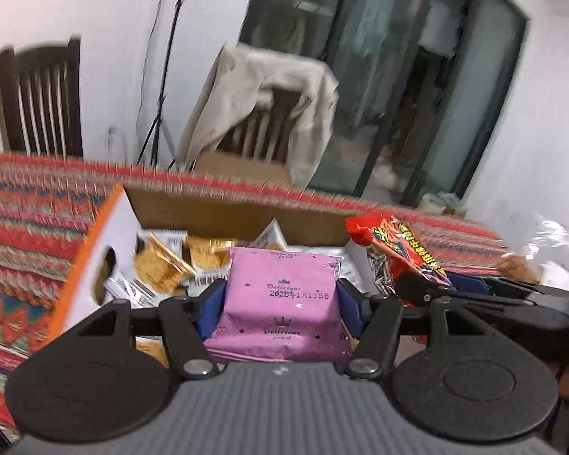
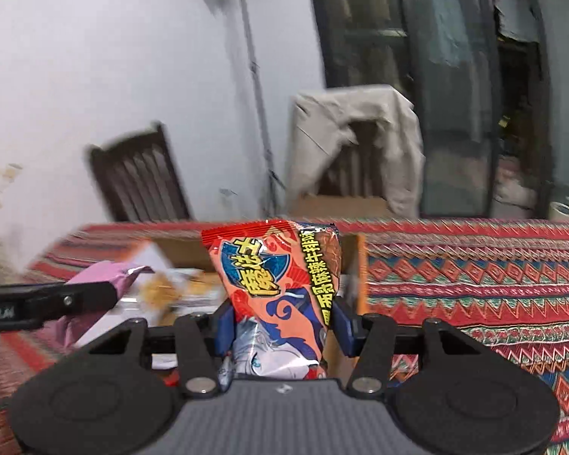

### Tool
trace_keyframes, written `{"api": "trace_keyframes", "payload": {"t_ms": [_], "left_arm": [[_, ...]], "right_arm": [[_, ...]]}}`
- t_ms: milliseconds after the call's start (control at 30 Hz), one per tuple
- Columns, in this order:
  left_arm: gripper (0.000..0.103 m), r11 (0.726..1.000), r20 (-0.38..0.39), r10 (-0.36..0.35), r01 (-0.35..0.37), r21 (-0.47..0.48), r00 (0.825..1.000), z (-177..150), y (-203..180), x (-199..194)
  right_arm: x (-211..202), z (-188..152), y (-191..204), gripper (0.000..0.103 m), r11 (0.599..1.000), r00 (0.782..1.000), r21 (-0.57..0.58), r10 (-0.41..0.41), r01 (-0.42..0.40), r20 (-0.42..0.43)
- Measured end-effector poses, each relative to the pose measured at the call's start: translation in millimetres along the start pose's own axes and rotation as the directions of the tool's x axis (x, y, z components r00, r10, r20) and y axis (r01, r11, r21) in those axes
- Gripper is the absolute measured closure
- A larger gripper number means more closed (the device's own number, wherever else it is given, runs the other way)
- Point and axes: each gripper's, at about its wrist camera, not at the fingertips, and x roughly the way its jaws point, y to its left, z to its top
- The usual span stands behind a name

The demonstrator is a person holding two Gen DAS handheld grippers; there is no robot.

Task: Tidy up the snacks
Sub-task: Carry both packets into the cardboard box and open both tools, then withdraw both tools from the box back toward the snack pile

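Pink packet (image 1: 280, 303) in left gripper (image 1: 280, 305), red packet (image 2: 280, 288) in right gripper (image 2: 282, 322).

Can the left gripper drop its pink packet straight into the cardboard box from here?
Probably yes: the left gripper, shut on the pink packet, faces the open cardboard box, with nothing between them.

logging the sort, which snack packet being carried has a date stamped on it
The pink packet clamped in the left hand-held gripper: a dark date stamp runs across its face. The red-orange packet in the right hand-held gripper shows only cartoon lettering.
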Motion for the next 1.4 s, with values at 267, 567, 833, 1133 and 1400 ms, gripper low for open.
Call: {"api": "trace_keyframes", "payload": {"t_ms": [267, 567, 833, 1133, 1400], "left_arm": [[0.04, 0.999, -0.042, 0.046, -0.047, -0.023, 0.998, -11.5, 11.6, 45.7], [0.04, 0.999, -0.111, -0.01, 0.004, -0.053, 0.994, -13.8, -4.7, 70.7], [0.034, 1.0, -0.092, -0.006, 0.003, -0.03, 0.996, -11.9, -11.1, 41.5], [0.023, 0.997, 0.043, 0.028, -0.031, 0.077, 0.999, -13.7, 6.6, -66.7], [0.021, 0.994, 0.112, 0.022, -0.034, 0.107, 0.993, -48.5, 18.3, -146.1]], "right_arm": [[83.3, -2.3, 31.7, 0.052, 0.971, 0.981, -0.19, -0.167, 0.146, -0.1], [46.4, -13.8, 24.9, 0.032, 0.972, 0.988, -0.197, -0.144, 0.132, -0.049], [20.2, -9.9, 3.2, 0.032, 0.991, 0.997, -0.121, -0.068, 0.062, -0.047], [45.5, -18.7, 20.3, 0.046, 0.97, 0.989, -0.195, -0.149, 0.143, -0.014], [5.0, -18.2, 43.3, 0.066, 0.972, 0.996, -0.23, -0.073, 0.057, -0.059]]}}
